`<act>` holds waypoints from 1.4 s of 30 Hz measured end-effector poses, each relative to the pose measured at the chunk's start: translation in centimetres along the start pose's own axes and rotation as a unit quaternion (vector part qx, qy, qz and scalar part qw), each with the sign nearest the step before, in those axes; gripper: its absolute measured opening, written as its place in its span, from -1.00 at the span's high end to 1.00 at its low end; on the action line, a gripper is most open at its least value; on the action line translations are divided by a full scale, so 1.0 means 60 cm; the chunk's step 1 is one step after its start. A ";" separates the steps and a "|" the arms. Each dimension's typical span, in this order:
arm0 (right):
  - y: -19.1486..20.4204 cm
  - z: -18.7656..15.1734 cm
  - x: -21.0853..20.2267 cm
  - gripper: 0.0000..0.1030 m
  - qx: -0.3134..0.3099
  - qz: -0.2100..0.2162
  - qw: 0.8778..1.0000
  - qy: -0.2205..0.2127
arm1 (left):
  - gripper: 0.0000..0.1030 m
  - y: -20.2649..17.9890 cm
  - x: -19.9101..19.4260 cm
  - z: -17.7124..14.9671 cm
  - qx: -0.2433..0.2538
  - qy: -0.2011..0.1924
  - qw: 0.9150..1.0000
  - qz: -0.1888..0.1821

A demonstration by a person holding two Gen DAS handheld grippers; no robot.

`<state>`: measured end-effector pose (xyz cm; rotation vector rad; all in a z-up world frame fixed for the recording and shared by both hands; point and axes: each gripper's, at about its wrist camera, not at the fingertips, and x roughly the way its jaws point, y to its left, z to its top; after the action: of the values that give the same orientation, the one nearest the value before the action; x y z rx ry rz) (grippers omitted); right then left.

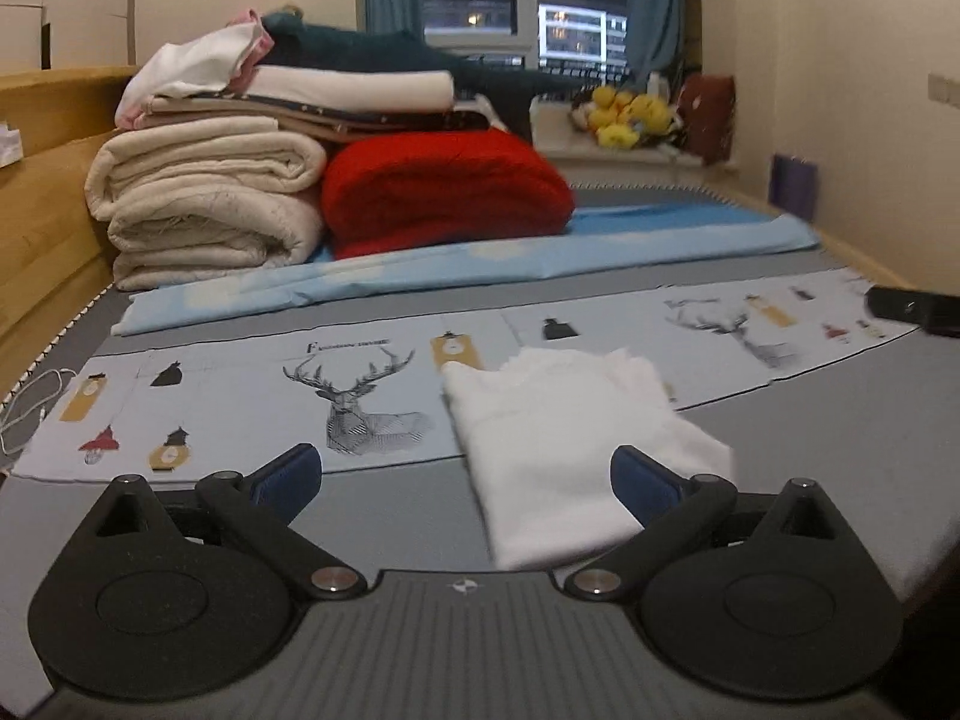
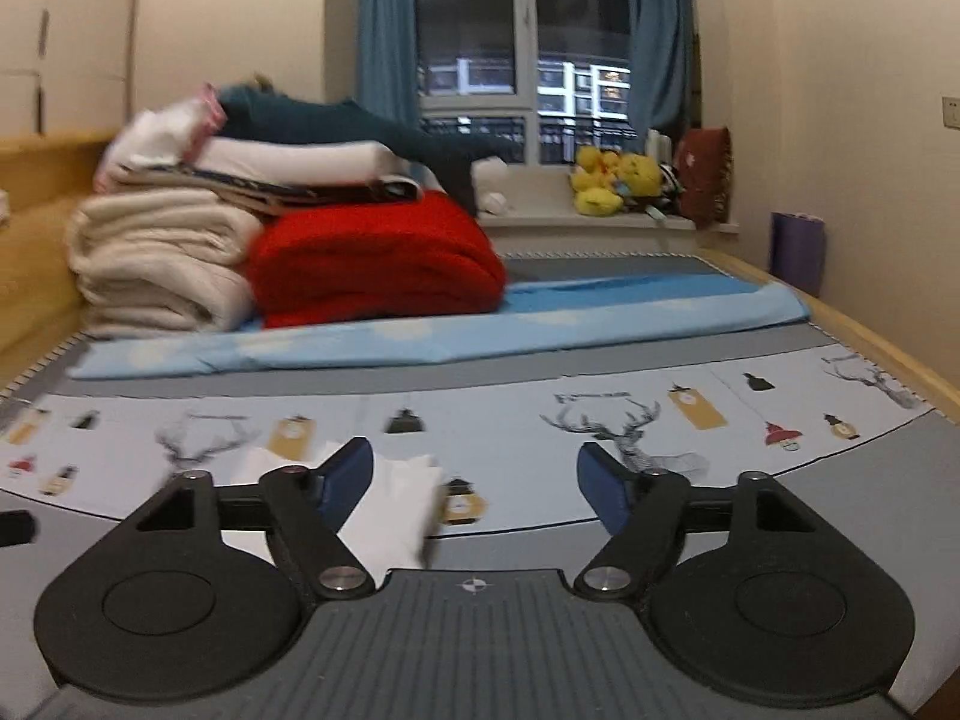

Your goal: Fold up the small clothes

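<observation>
A small white garment (image 1: 570, 444) lies folded on the grey bed surface, partly on a printed deer-pattern cloth (image 1: 252, 396). My left gripper (image 1: 465, 474) is open and empty, low over the bed, with its right finger over the garment's near edge. My right gripper (image 2: 474, 480) is open and empty; the garment (image 2: 396, 510) lies just behind its left finger. The right gripper's tip shows as a black shape (image 1: 918, 309) at the right edge of the left wrist view.
A stack of folded cream quilts (image 1: 204, 204), a red blanket (image 1: 444, 192) and other linens stands at the back left on a light blue sheet (image 1: 540, 252). Wooden bed frame (image 1: 42, 222) on the left. Yellow plush toys (image 1: 630, 111) sit by the window.
</observation>
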<state>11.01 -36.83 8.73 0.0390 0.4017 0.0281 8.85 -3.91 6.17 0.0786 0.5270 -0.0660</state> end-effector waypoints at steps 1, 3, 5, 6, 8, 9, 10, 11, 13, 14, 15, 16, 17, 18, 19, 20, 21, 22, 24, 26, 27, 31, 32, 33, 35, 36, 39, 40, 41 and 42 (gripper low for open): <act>0.002 -0.005 -0.013 -0.56 0.003 0.005 1.000 -0.002 | -0.99 -0.008 -0.010 -0.011 -0.004 -0.005 1.000 0.002; 0.001 -0.027 -0.031 -0.57 0.012 0.007 1.000 0.003 | -0.99 -0.023 -0.025 -0.039 -0.014 -0.016 1.000 0.005; 0.000 -0.061 -0.037 -0.57 0.019 0.000 1.000 0.020 | -0.99 -0.037 -0.025 -0.068 -0.014 0.005 1.000 0.003; 0.003 -0.069 -0.031 -0.57 0.028 0.000 0.999 0.040 | -0.99 -0.044 -0.019 -0.071 -0.007 0.027 1.000 0.002; 0.005 -0.078 -0.030 -0.56 0.055 0.018 0.997 0.060 | -0.99 -0.055 -0.012 -0.066 -0.004 0.019 1.000 -0.006; 0.012 -0.082 -0.031 -0.56 0.052 0.017 0.996 0.067 | -0.99 -0.058 -0.006 -0.064 -0.001 0.016 1.000 -0.001; 0.023 -0.088 -0.029 -0.56 0.035 0.009 0.996 0.077 | -0.99 -0.060 0.004 -0.062 0.001 0.019 1.000 0.006; 0.032 -0.091 -0.024 -0.56 0.019 0.003 0.996 0.083 | -0.99 -0.060 0.017 -0.064 0.000 0.026 1.000 0.012; 0.046 -0.093 -0.020 -0.56 0.002 0.013 0.997 0.080 | -0.99 -0.057 0.040 -0.066 -0.011 0.046 0.999 0.024; 0.054 -0.093 -0.016 -0.56 -0.009 0.015 0.997 0.077 | -0.99 -0.055 0.049 -0.065 -0.020 0.053 0.998 0.026; 0.060 -0.093 -0.013 -0.56 -0.017 0.014 0.997 0.076 | -0.99 -0.050 0.057 -0.064 -0.029 0.059 0.998 0.025; 0.065 -0.094 -0.008 -0.56 -0.024 0.012 0.997 0.077 | -0.99 -0.049 0.064 -0.063 -0.038 0.063 0.997 0.021; 0.070 -0.095 -0.003 -0.56 -0.029 0.011 0.996 0.080 | -0.99 -0.048 0.069 -0.062 -0.045 0.066 0.997 0.019; 0.074 -0.096 0.000 -0.56 -0.032 0.010 0.996 0.084 | -0.99 -0.047 0.076 -0.061 -0.049 0.066 0.996 0.018; 0.076 -0.097 0.003 -0.56 -0.034 0.010 0.996 0.086 | -0.99 -0.049 0.079 -0.060 -0.049 0.065 0.997 0.017; 0.078 -0.097 0.005 -0.56 -0.036 0.009 0.995 0.087 | -0.99 -0.052 0.080 -0.059 -0.049 0.062 0.997 0.013; 0.080 -0.099 0.006 -0.56 -0.036 0.010 0.995 0.089 | -0.99 -0.056 0.081 -0.058 -0.048 0.061 0.997 0.009; 0.083 -0.100 0.008 -0.56 -0.036 0.012 0.995 0.091 | -0.99 -0.060 0.082 -0.057 -0.047 0.058 0.997 0.005; 0.088 -0.102 0.009 -0.56 -0.040 0.016 0.995 0.094 | -0.99 -0.067 0.082 -0.058 -0.046 0.057 0.997 -0.004; 0.093 -0.103 0.008 -0.56 -0.046 0.020 0.994 0.093 | -0.99 -0.075 0.084 -0.060 -0.043 0.059 0.997 -0.012; 0.096 -0.102 0.007 -0.56 -0.050 0.023 0.994 0.091 | -0.99 -0.079 0.085 -0.060 -0.039 0.061 0.997 -0.013; 0.103 -0.103 0.007 -0.56 -0.058 0.029 0.994 0.090 | -0.99 -0.089 0.085 -0.061 -0.036 0.060 0.997 -0.018; 0.105 -0.103 0.007 -0.56 -0.058 0.030 0.994 0.091 | -0.99 -0.089 0.086 -0.062 -0.037 0.059 0.997 -0.017; 0.107 -0.103 0.007 -0.56 -0.060 0.027 0.994 0.091 | -0.99 -0.088 0.087 -0.062 -0.039 0.060 0.997 -0.018; 0.108 -0.103 0.008 -0.56 -0.058 0.024 0.994 0.093 | -0.99 -0.085 0.089 -0.061 -0.046 0.062 0.997 -0.019; 0.108 -0.102 0.009 -0.56 -0.053 0.025 0.994 0.095 | -0.99 -0.085 0.090 -0.061 -0.047 0.063 0.997 -0.017; 0.108 -0.102 0.010 -0.56 -0.049 0.024 0.994 0.095 | -0.99 -0.082 0.091 -0.061 -0.051 0.066 0.996 -0.012; 0.108 -0.103 0.009 -0.56 -0.050 0.024 0.994 0.095 | -0.99 -0.081 0.092 -0.061 -0.052 0.067 0.996 -0.012; 0.108 -0.103 0.009 -0.56 -0.050 0.025 0.994 0.094 | -0.99 -0.080 0.091 -0.061 -0.053 0.067 0.996 -0.011; 0.109 -0.103 0.009 -0.56 -0.050 0.026 0.994 0.094 | -0.99 -0.080 0.091 -0.061 -0.054 0.067 0.996 -0.011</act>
<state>8.96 -30.09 3.12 -0.0533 0.5877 0.1034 11.32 -8.58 0.00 -0.0282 0.6647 -0.0538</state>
